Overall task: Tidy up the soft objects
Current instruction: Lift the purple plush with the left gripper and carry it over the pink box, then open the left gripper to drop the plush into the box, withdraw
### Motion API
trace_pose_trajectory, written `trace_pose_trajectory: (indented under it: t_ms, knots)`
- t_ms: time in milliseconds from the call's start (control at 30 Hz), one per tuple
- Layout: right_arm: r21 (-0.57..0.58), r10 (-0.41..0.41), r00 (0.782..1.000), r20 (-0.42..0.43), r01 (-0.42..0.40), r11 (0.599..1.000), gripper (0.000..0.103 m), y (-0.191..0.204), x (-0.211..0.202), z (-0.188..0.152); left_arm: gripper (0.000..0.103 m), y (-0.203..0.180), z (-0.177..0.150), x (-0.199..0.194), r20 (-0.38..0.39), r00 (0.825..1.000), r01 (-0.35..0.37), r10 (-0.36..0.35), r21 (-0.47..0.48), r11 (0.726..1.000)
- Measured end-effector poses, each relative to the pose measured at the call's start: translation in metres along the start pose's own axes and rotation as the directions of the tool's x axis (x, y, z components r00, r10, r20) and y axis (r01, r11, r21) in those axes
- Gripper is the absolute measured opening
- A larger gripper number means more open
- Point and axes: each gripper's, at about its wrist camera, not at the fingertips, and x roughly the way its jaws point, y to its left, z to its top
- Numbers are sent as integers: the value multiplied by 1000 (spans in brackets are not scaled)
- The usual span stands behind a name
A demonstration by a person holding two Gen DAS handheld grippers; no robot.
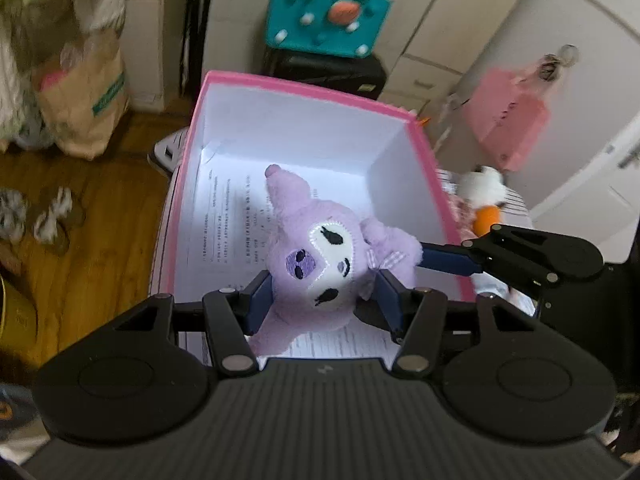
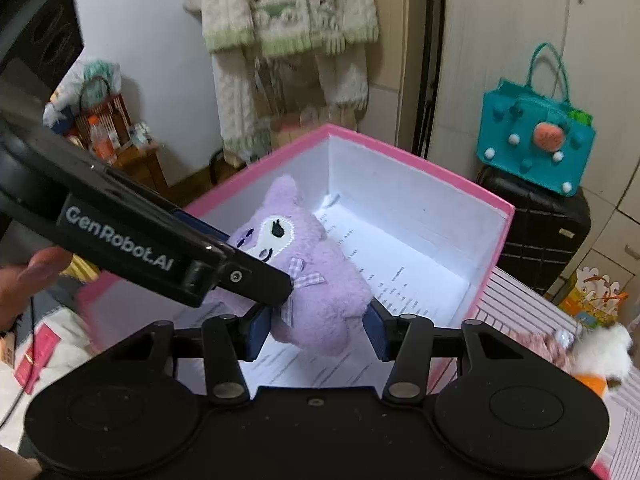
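Both of my grippers fill the near edge of each view, and both are clamped on the same purple plush toy (image 1: 320,256). From the left wrist camera, my left gripper (image 1: 324,300) squeezes the toy's head between its blue pads, face up toward the lens. From the right wrist camera, my right gripper (image 2: 316,330) pinches the toy's body, with the left gripper's black finger crossing in from the left.

Largest behind them is the pink box (image 1: 304,84), open-topped, white inside, with printed paper (image 1: 224,220) lining its floor. I hold the toy over the box's open interior, above that paper.

A teal bag (image 2: 536,144) sits on a black suitcase (image 2: 540,232) beyond the box. Smaller, a white and orange plush (image 1: 482,196) lies just outside the box's right wall.
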Motion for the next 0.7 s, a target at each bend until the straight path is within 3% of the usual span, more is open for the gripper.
trace_pose_trajectory:
  t_ms: [133, 300, 567, 700]
  knots:
    - [12, 46, 995, -85, -45, 999, 55, -13, 28, 8, 54, 0, 8, 20, -40, 996, -75, 76, 32, 997]
    - [-36, 46, 992, -119, -51, 998, 55, -12, 38, 10, 55, -8, 12, 29, -81, 986, -142, 147, 67, 988]
    - [-95, 4, 989, -148, -19, 995, 54, -6, 45, 9, 54, -20, 9, 36, -37, 974, -215, 223, 154, 965]
    - [-116, -38, 988, -152, 21, 993, 54, -3, 50, 11, 54, -17, 8, 35, 7, 968, -248, 249, 141, 958]
